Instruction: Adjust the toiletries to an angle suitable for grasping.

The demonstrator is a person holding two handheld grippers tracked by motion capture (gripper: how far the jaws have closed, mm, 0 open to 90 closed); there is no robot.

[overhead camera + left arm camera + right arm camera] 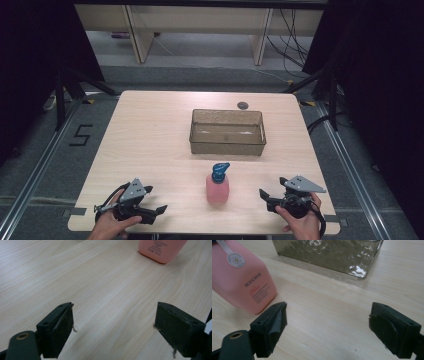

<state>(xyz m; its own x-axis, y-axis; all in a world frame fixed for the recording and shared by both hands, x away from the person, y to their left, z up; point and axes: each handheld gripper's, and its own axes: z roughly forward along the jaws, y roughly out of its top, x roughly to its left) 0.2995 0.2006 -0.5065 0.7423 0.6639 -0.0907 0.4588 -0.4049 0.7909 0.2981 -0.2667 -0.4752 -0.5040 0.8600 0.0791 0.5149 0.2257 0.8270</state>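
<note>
Behind pink bottle, ribbed clear tray

Cut-off and unreadable parts

In your left hand-held gripper view the pink bottle is cut by the top edge, so you see just its base, with print too small to read. Your right hand-held gripper view crops the bottle at the left and top, hiding its pump, and cuts the clear bin at the top. From above, the small dark disc on the table is too small to identify.
</note>
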